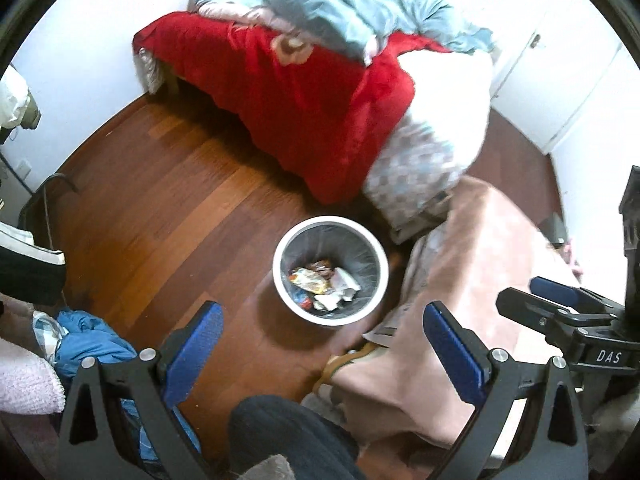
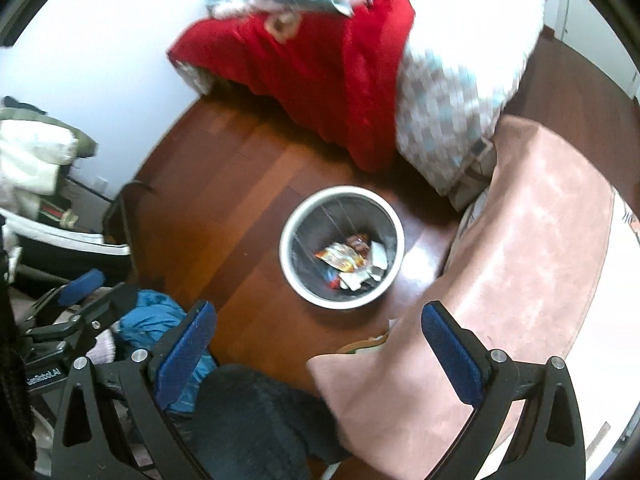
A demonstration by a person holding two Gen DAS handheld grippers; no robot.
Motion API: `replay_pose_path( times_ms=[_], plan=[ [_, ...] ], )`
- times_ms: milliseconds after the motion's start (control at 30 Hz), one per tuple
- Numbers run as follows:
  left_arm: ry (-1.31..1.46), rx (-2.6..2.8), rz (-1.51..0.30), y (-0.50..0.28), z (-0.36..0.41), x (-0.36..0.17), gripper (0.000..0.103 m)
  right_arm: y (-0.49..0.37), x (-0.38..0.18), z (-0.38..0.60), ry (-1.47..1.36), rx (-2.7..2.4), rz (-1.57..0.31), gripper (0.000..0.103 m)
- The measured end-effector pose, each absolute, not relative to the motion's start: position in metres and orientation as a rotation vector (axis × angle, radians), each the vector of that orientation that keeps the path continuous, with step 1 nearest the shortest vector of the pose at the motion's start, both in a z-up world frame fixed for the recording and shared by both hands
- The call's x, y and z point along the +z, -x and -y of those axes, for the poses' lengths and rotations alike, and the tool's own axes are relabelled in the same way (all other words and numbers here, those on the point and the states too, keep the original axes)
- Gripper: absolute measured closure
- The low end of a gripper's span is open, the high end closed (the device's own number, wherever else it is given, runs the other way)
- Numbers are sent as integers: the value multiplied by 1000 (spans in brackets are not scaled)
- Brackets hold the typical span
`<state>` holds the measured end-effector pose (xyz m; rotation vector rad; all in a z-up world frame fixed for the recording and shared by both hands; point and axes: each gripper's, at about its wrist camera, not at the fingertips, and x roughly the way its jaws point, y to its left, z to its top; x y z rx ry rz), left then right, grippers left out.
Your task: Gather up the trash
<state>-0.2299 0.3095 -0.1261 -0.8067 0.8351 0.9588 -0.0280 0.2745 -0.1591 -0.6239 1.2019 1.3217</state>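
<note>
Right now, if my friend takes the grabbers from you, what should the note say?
Left gripper: open, nothing between its fingers.
Right gripper: open, empty too.
Both are above the floor, pointing down at the bin.
Trash, wrappers and crumpled paper, is already inside the bin.
The bin stands on the wooden floor by the bed.
No more trash shows on the floor; check near the blue clothes and the pink blanket.
</note>
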Motion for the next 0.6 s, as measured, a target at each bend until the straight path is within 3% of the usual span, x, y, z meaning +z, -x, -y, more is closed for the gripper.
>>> replay_pose_path(
  times_ms=[267,600],
  plan=[
    [802,894,-766,237,-285,-79,1,39,-85,-239,574,1428,-1154,0],
    [786,853,-725,243,-269,-43,1,48,-38,-217,569,1513,-1147,0]
  ],
)
